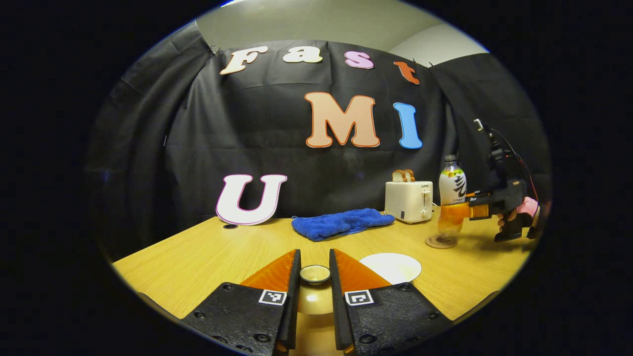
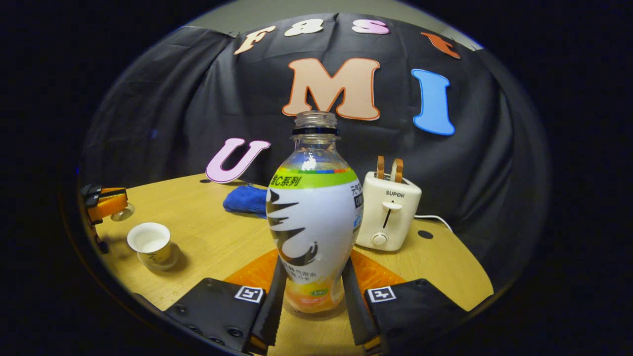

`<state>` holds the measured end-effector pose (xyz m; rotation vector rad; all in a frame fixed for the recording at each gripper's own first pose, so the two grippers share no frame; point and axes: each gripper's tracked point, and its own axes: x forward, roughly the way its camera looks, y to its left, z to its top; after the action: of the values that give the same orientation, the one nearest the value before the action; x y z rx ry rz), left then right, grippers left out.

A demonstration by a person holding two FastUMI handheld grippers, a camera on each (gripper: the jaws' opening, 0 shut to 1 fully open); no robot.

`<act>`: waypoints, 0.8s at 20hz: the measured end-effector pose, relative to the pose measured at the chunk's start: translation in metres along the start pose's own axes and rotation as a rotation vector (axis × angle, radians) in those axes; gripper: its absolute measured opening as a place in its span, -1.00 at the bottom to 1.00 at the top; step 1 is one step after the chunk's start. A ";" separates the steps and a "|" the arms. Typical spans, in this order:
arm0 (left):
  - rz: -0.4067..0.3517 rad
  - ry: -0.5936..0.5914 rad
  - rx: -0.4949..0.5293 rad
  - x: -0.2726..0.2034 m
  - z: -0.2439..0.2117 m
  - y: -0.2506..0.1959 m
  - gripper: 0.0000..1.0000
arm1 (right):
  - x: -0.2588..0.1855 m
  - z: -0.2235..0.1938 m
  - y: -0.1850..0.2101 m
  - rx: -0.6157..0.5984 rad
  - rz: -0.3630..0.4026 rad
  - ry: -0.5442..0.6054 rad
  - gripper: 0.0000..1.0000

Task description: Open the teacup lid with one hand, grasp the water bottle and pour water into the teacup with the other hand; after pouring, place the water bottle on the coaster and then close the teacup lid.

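Teacup lid (image 1: 315,273) sits clamped by its knob between the left gripper (image 1: 315,277) fingers, the open teacup (image 1: 390,267) just right of them. Off to its far right, the right gripper (image 2: 311,296) squeezes the water bottle (image 2: 313,217), upright on the coaster (image 1: 440,242).

- A staged recording booth, not a real kitchen: black cloth (image 1: 277,163) hangs as the wall behind everything.
- Above the cloth, a plain pale room wall (image 1: 306,22) shows.
- A wood-grain desk (image 1: 207,257) carries household props: a toaster (image 1: 409,200) with bread slices in it and a folded blue towel (image 1: 341,222).
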<state>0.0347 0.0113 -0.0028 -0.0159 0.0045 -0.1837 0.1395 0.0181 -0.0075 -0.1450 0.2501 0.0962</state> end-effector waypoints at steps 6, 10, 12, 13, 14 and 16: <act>0.000 0.000 0.000 0.000 0.001 0.000 -0.43 | 0.012 -0.017 -0.002 0.051 0.023 0.017 0.35; -0.001 0.000 0.000 0.000 0.000 0.000 -0.44 | 0.012 -0.019 0.002 0.046 0.035 0.012 0.52; -0.001 0.001 -0.001 0.000 0.000 0.000 -0.44 | 0.012 -0.020 0.000 0.048 0.029 0.015 0.69; -0.001 0.001 0.000 0.000 0.000 0.000 -0.44 | 0.012 -0.023 -0.002 0.052 0.028 0.017 0.69; -0.001 0.001 0.000 0.000 0.000 0.000 -0.43 | 0.011 -0.025 -0.002 0.057 0.029 0.018 0.92; -0.001 0.000 -0.001 0.000 0.000 0.000 -0.43 | 0.008 -0.030 -0.002 0.070 0.037 0.028 0.76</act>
<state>0.0345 0.0111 -0.0029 -0.0164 0.0047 -0.1850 0.1399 0.0119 -0.0382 -0.0720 0.2842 0.1224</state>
